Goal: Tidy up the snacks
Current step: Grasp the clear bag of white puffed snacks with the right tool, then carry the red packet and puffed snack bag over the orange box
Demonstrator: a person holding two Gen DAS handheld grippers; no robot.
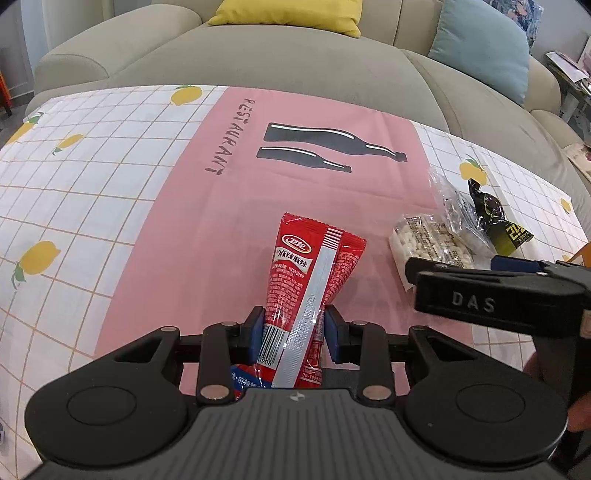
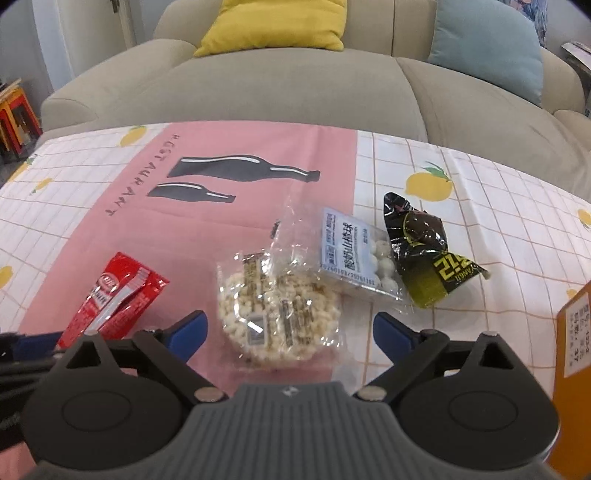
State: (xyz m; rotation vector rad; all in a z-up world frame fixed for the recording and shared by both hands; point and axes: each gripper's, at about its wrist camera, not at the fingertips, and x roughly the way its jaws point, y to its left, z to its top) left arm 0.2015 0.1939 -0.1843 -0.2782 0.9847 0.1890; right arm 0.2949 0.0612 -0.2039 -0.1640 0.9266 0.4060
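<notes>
The left tool (image 1: 294,330) has its two blue-padded fingers closed narrowly on the lower end of a red snack packet (image 1: 310,280), printed with white Chinese characters and a silver seam down its back. The packet points away from the camera, above the pink centre panel of a cloth (image 1: 110,177) that covers the surface — the panel shows two black bottle shapes and the word RESTAURANT, and the white checked borders carry yellow lemons.

The right tool (image 2: 288,334) is spread wide and holds nothing. Between and just ahead of its blue fingers lies a round puffed-rice cake (image 2: 277,310) in clear wrap, resting on the pink panel. Touching it on the far right side is a clear bag of small white balls (image 2: 364,254) with a pale blue label. Just beside that, on the checked border, sits a black and yellow-green wrapped snack (image 2: 432,254).

An orange box (image 2: 576,354) stands at the right edge. Beyond the surface is a beige sofa (image 2: 295,85) with a yellow cushion (image 2: 273,26) and a light blue cushion (image 2: 487,44).
</notes>
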